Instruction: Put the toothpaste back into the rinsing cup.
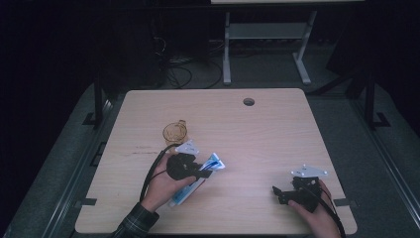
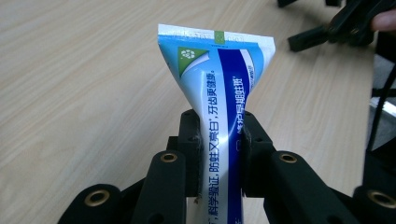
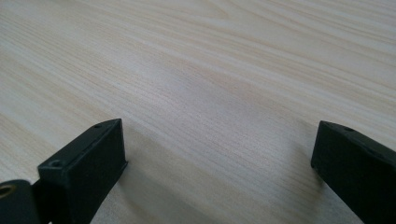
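Toothpaste tube (image 2: 219,107): blue and white, printed with Chinese characters; clamped across its body between the left gripper's two black jaws, flat crimped end pointing away from the camera toward 12 o'clock in the left gripper view. In the high view (image 1: 198,179), slanted from 7 o'clock up to 1 o'clock, at about 7 o'clock on the bench; whether lifted or resting on the wood cannot be told.

Left gripper (image 1: 204,173): closed tight on the tube, pads pressing both faces and pinching the body narrow at the grip; held in a hand (image 1: 161,186) with a plaid sleeve (image 1: 134,223) entering from 6 o'clock; grey three-cornered plate on top, black cable looping round at 9 o'clock of the hand.

Amber cup (image 1: 175,132): translucent, with a small handle, standing just beyond the left gripper at its 11 o'clock, near but apart from the tube.

Right gripper (image 3: 218,154): jaws spread wide with nothing between them, bare wood showing across the whole gap; low over the bench. In the high view (image 1: 277,192), at about 5 o'clock on the bench, jaws pointing toward 9 o'clock, well apart from the tube; held by the other hand (image 1: 319,215).

Bench (image 1: 257,134): light wood grain, rounded corners, a round cable hole (image 1: 248,101) near the far edge at 12 o'clock.

Beyond the bench: dark floor, tangled cables and the pale legs of another table at 12 o'clock.
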Tool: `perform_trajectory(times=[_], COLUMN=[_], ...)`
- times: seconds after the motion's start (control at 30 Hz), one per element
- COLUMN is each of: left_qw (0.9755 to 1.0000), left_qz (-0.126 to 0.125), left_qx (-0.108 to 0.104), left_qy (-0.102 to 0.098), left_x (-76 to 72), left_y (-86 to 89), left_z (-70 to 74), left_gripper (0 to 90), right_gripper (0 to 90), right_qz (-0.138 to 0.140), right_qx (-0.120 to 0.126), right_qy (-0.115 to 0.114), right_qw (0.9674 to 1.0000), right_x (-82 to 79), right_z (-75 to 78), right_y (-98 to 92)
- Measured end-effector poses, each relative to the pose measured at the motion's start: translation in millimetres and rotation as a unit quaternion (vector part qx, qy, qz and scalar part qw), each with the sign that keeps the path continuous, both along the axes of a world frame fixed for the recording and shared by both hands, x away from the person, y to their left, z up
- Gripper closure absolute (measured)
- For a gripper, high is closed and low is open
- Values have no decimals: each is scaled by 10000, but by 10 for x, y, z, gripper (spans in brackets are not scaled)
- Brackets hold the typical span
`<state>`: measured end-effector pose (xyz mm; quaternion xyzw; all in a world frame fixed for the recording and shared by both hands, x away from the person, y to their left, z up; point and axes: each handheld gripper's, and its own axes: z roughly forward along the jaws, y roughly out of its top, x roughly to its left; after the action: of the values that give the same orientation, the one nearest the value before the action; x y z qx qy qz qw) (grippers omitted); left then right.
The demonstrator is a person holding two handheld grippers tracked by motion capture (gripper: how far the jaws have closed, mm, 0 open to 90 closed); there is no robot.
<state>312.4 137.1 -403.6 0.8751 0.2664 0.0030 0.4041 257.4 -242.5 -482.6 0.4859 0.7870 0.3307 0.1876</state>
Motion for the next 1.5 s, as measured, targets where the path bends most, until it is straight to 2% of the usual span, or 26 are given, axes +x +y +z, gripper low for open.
perform_trajectory(times=[0.23,0.27,0.37,0.43,0.7,1.07,1.5], left_qw=[9992,9992,9982,9980,9941,9904,9865], left_qz=[-133,-133,-187,-184,-337,-347,-302], left_qx=[-369,-369,-539,-577,-952,-1195,-1383], left_qy=[-60,-60,-176,-195,-383,-604,-827], left_x=[-5,-5,-4,-8,20,101,227], left_y=[74,74,101,103,106,152,249], left_z=[89,89,134,143,226,424,661], left_gripper=[741,741,741,741,740,740,740], right_gripper=[25,25,25,25,25,25,25], right_qz=[-5,-5,-2,-3,4,4,3], right_qx=[4,4,5,8,11,9,9], right_qy=[3,3,-1,0,3,-2,0], right_qw=[10000,10000,10000,10000,10000,10000,10000], right_x=[0,0,0,0,-1,-1,-1], right_z=[0,0,0,0,1,0,1], right_y=[1,1,1,1,0,0,0])
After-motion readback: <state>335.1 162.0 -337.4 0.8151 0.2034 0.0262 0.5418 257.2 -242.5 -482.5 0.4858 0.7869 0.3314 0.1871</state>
